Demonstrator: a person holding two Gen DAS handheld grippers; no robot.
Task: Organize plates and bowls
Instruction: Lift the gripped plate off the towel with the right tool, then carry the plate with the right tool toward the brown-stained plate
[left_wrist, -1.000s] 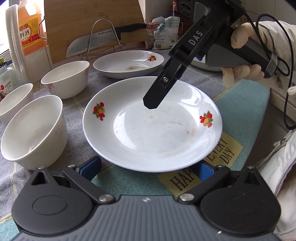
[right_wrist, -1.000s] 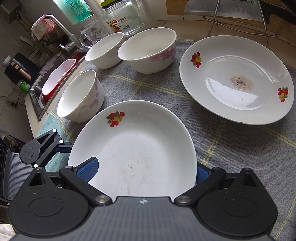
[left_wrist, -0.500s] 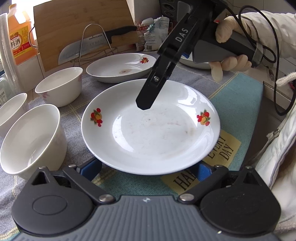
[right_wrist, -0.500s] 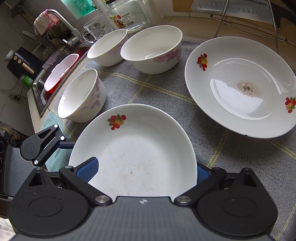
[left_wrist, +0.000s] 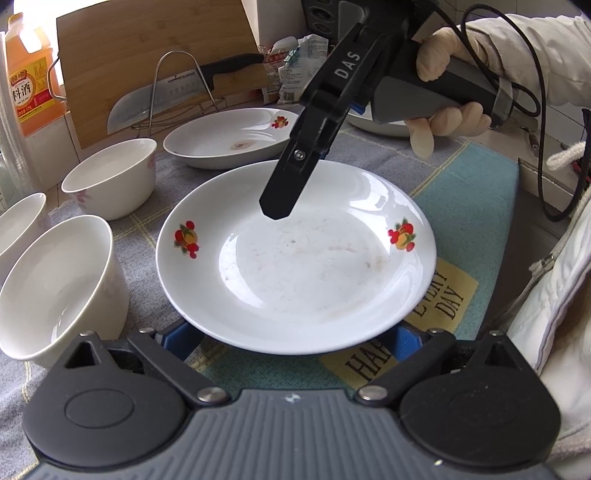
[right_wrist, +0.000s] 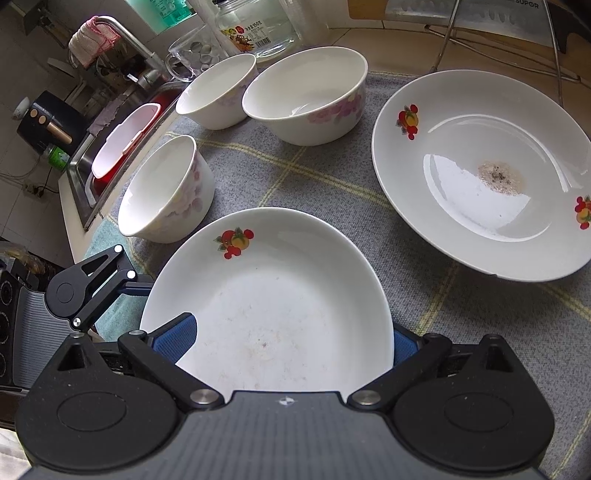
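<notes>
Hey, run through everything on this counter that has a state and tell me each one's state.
Near plate: smeared, a gripper at each side.
Far plate: dirty spot, flat on the cloth.
Bowls: upright, unstacked.
Left gripper: open, pads under the near plate's rim.
Right gripper: at the near plate, grip unclear.

Left gripper (left_wrist: 290, 336): my jaws spread wide, pitched down. Right gripper (left_wrist: 275, 210): jaws also apart, angled down steeper, my gloved right hand (left_wrist: 443, 96) wrapped round its handle.
</notes>
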